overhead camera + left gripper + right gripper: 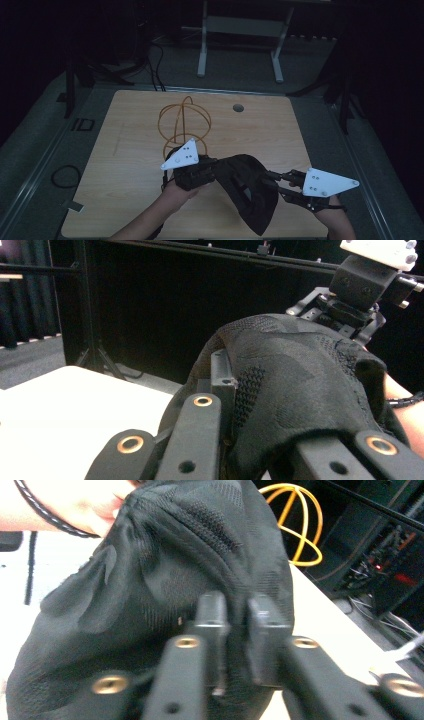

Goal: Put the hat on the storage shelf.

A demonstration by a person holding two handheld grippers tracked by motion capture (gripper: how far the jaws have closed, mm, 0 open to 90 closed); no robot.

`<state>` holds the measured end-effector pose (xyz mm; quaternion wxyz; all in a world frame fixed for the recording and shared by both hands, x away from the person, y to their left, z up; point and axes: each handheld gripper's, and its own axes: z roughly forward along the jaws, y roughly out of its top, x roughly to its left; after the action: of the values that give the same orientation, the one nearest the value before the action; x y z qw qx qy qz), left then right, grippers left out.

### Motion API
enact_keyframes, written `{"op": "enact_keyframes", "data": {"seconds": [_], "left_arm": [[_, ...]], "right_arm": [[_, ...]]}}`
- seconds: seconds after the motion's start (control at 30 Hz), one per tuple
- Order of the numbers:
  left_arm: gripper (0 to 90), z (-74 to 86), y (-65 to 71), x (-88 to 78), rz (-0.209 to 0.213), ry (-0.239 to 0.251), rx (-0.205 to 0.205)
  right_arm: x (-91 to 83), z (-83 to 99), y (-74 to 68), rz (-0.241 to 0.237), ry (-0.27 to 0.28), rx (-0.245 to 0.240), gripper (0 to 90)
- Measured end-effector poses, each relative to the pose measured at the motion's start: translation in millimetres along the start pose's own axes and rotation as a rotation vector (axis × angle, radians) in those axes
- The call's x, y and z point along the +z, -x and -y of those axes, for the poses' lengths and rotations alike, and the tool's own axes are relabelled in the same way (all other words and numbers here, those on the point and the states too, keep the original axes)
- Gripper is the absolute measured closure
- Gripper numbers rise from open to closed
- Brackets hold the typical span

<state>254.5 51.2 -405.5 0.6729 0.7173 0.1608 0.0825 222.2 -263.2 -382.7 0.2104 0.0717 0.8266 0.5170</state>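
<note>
Left tool [210,167] and right tool [270,177] both clamped, facing inward.

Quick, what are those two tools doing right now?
Left tool: closed on the black cloth.
Right tool: closed on the same cloth, at its other side.

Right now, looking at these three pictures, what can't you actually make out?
- Black cloth: what kind of item it is; in the high view it hangs bunched in dim light.
- Left gripper: its pads, buried in cloth in the left gripper view.
- Right gripper: jaws blurred; the pinched fold hides the pads.
- Yellow wire frame: its lower ring, partly behind the left gripper's grey plate in the high view.
- Room beyond the table: too dark.
</note>
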Motion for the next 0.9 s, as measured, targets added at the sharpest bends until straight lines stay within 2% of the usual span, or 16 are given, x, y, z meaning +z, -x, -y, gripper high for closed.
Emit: {"op": "enact_keyframes", "data": {"seconds": [0.13, 0.27, 0.3, 0.43, 0.53, 0.57, 0.7, 0.77, 0.9], "left_arm": [[87.9, 0.1, -0.8, 0.4, -0.018, -0.007, 0.005], [87.6, -0.3, 0.6, 1.4, -0.063, -0.035, 0.039], [87.6, -0.1, 0.6, 1.8, -0.064, -0.043, 0.041], [85.9, 0.2, 2.5, 2.2, -0.088, -0.056, 0.044], [70.7, -0.6, 1.9, 0.7, -0.116, -0.069, 0.049], [67.1, -0.8, 2.2, -0.7, -0.146, -0.071, 0.06], [57.9, -2.1, 2.6, -5.8, -0.178, -0.082, 0.074], [55.9, -2.5, 3.5, -8.8, -0.205, -0.089, 0.086], [54.1, -1.0, 2.0, -16.2, -0.22, -0.101, 0.084]], "right_arm": [[-0.6, 2.1, 2.6, 0.007, 0.02, 0.035, 88.2], [-4.0, 2.3, 5.1, -0.001, 0.056, 0.063, 88.4], [-4.5, 2.2, 5.5, -0.004, 0.061, 0.069, 88.4], [-5.3, 2.7, 8.3, -0.004, 0.061, 0.103, 88.4], [-7.0, 2.2, 8.6, -0.001, 0.06, 0.101, 88.4], [-7.7, 1.8, 8.4, 0.003, 0.061, 0.1, 88.4], [-12.0, 0.6, 11.5, 0.048, 0.071, 0.115, 88.4], [-13.9, 0.3, 14.0, 0.075, 0.079, 0.131, 88.4], [-16.4, -0.1, 17.7, 0.126, 0.085, 0.145, 88.5]]}}
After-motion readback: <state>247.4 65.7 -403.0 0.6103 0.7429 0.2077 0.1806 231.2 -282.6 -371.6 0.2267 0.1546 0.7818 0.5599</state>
